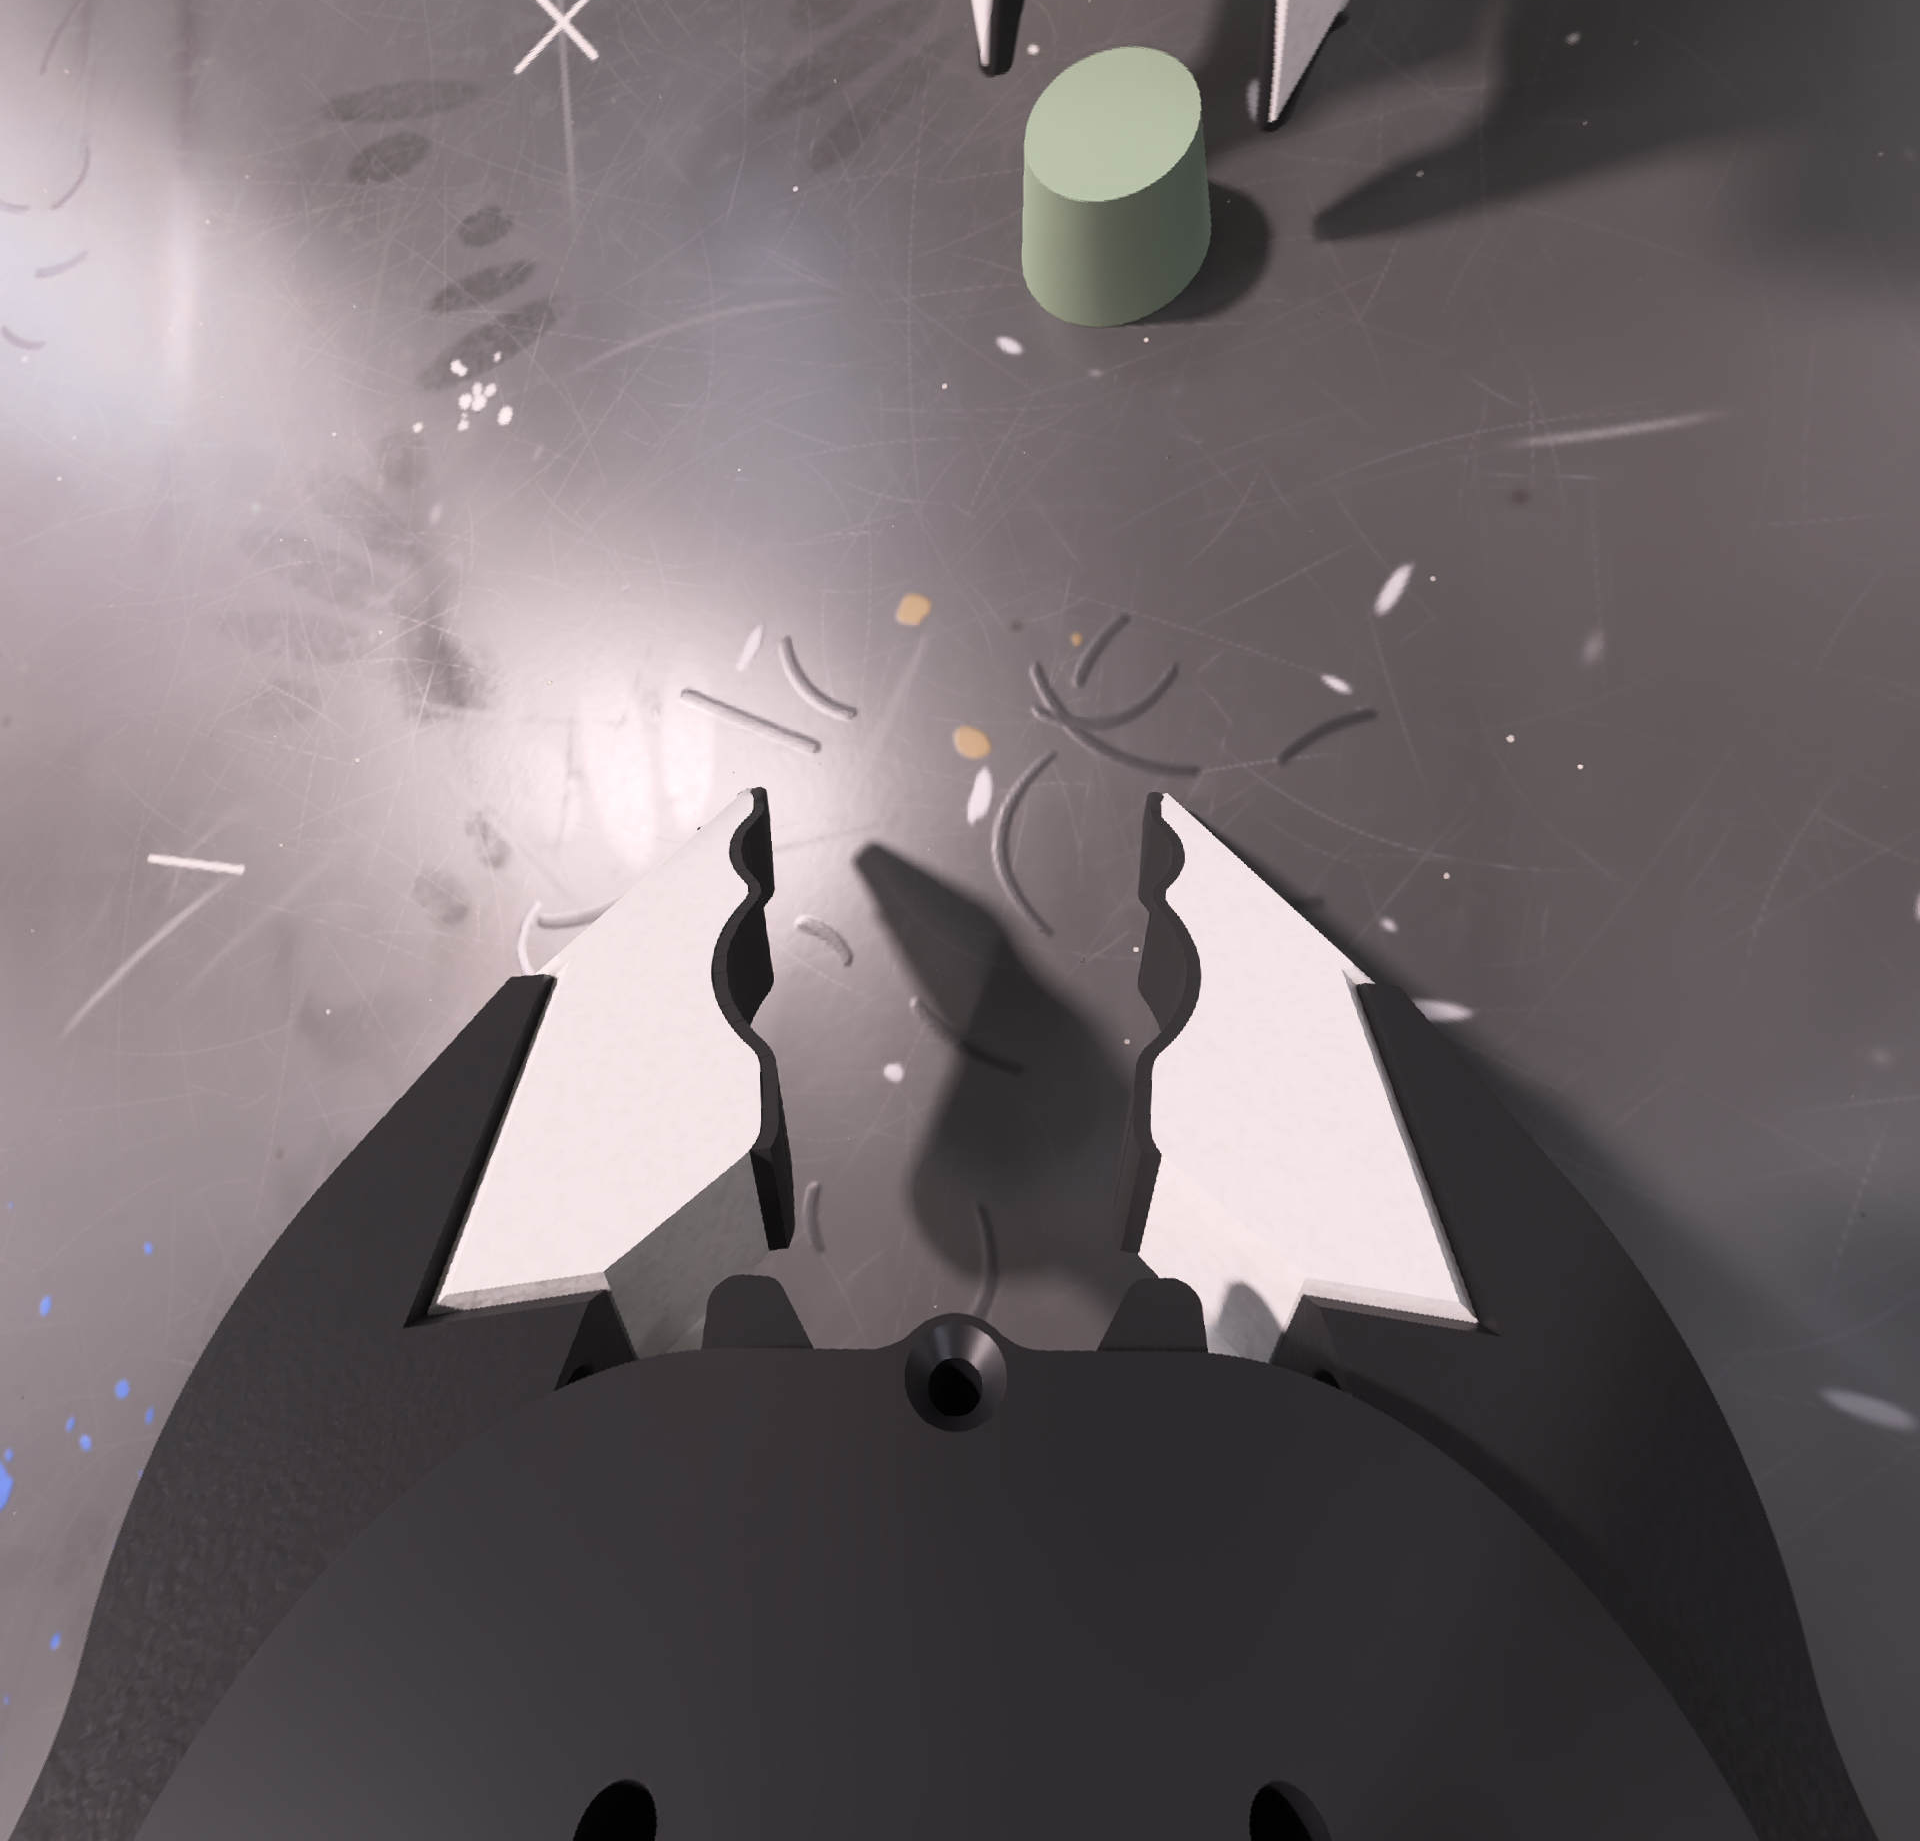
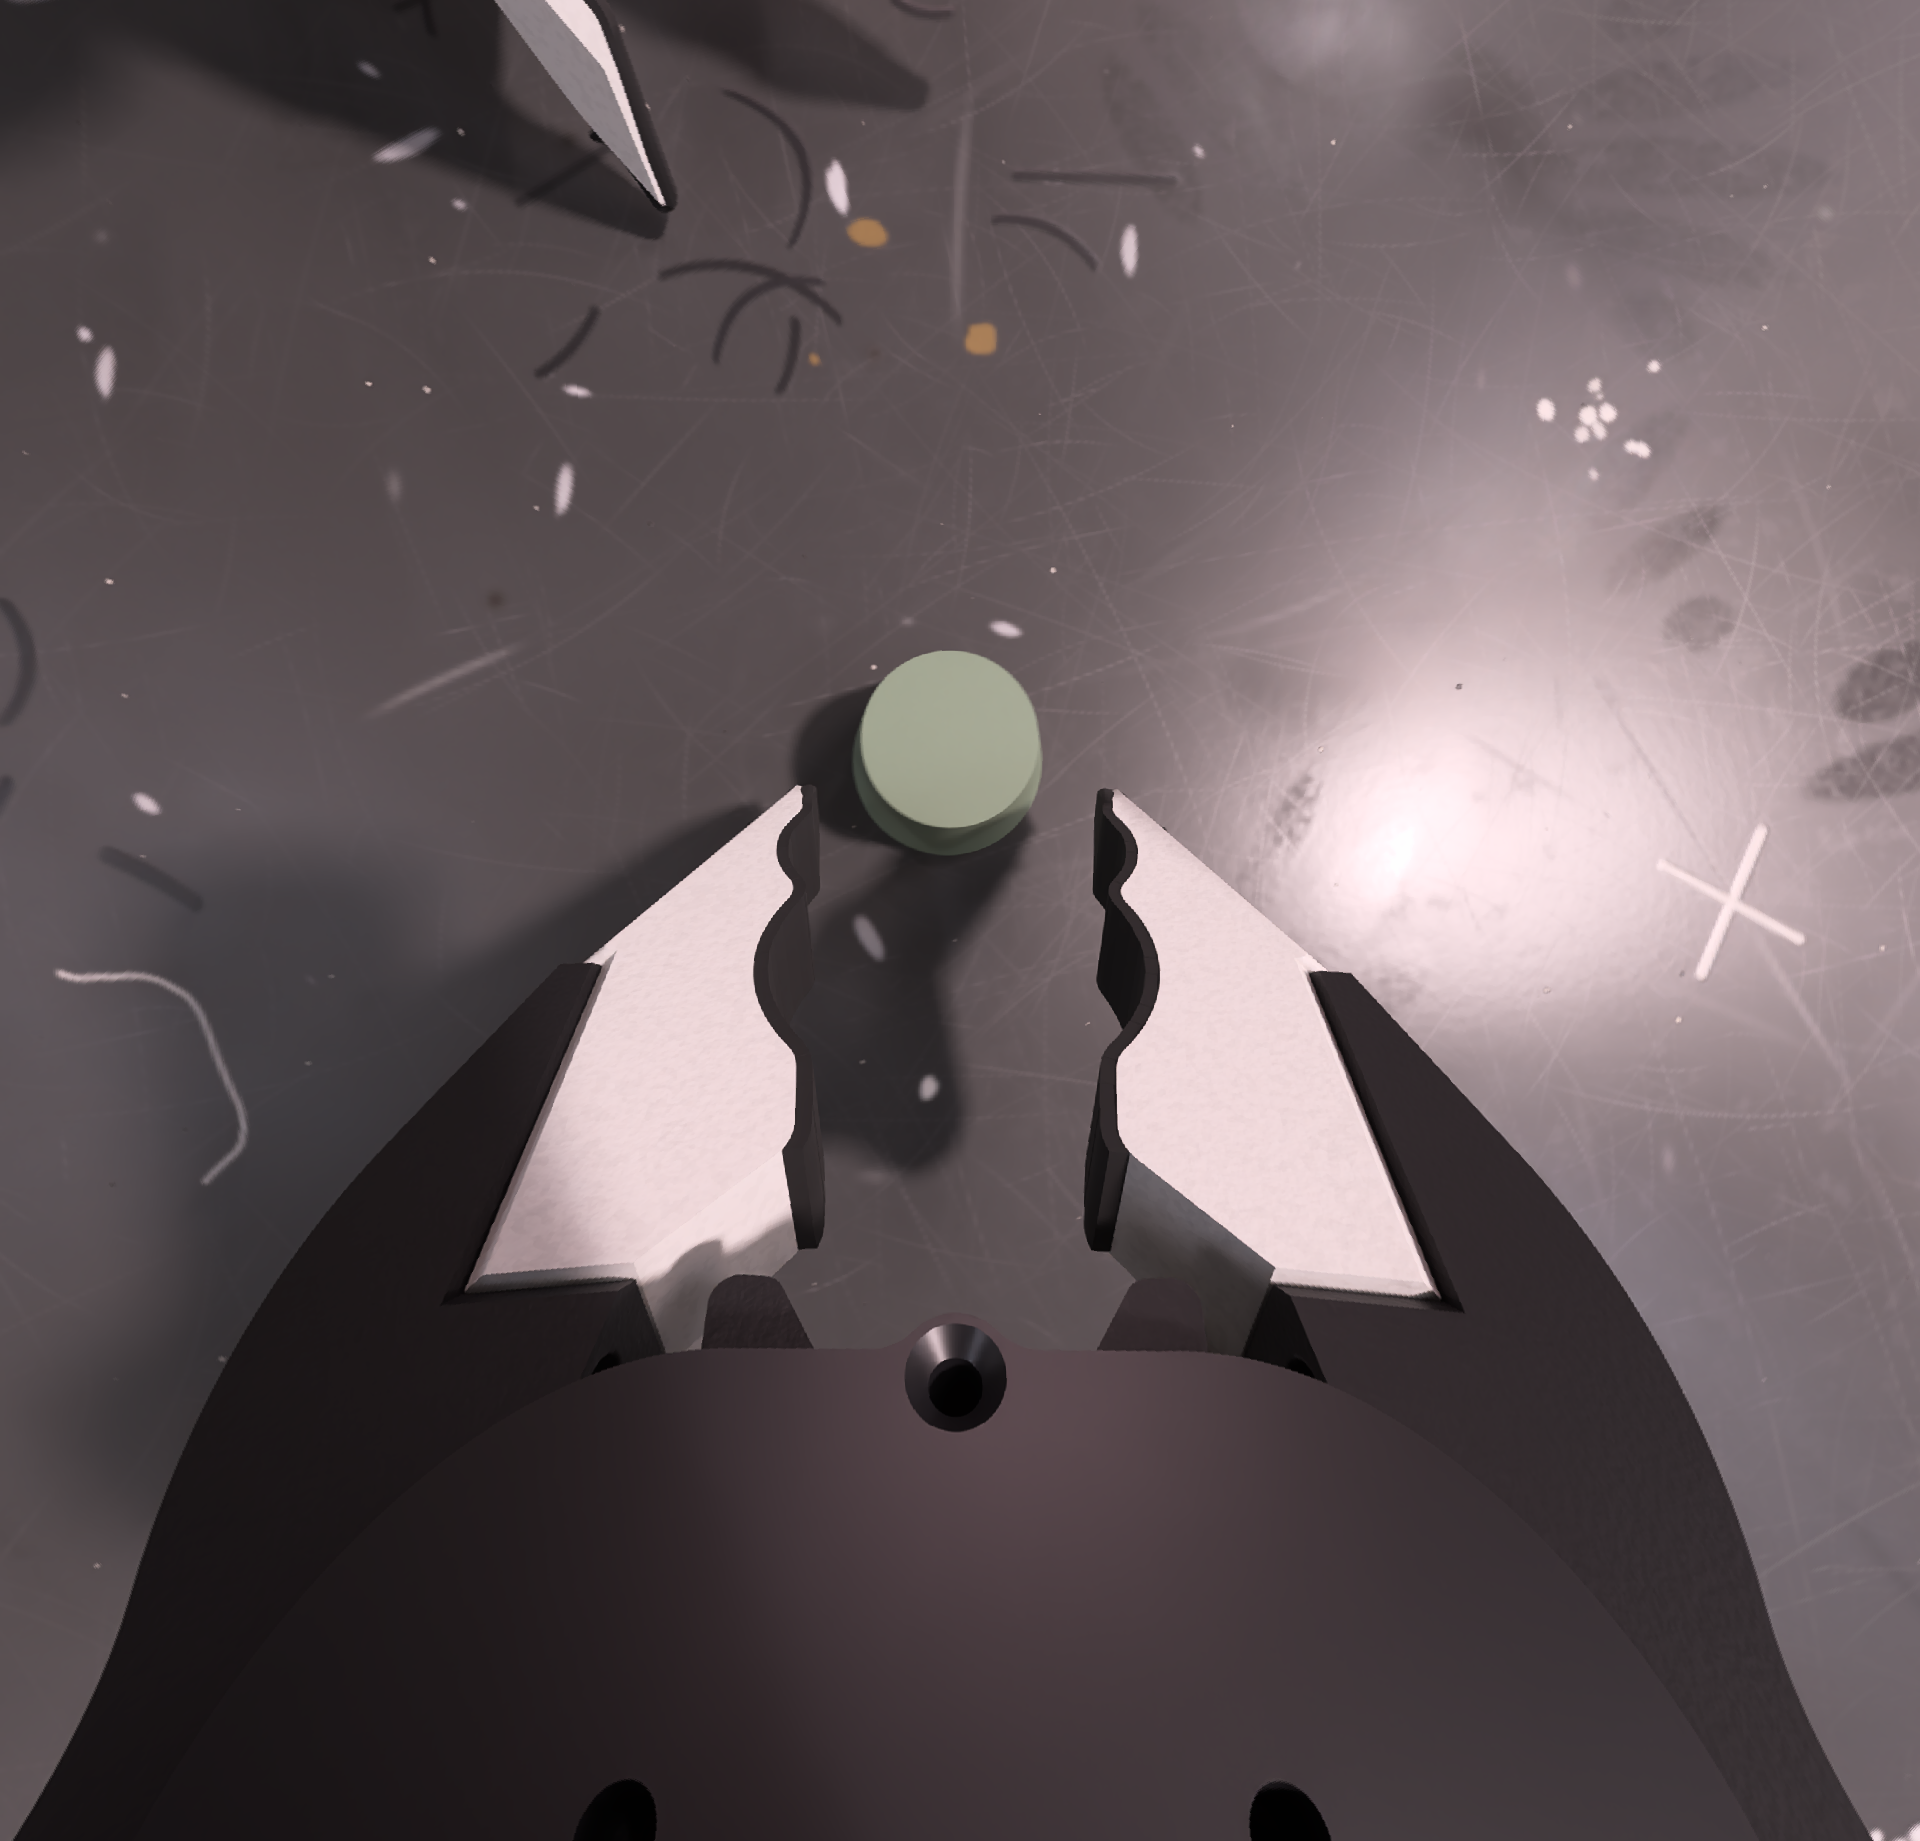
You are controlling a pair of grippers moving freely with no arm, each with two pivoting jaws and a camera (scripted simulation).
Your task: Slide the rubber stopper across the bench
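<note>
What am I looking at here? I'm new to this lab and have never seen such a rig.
Each picture comes from a camera mounted on one two-finger gripper, looking forward along its fingers. The left gripper is open and holds nothing. The right gripper is also open, poised just short of a pale green rubber stopper that stands upright on a scratched grey bench. Neither grips it. A white X mark lies on the bench to one side. The two grippers face each other, so each one's fingertips show at the top of the other's picture.
</note>
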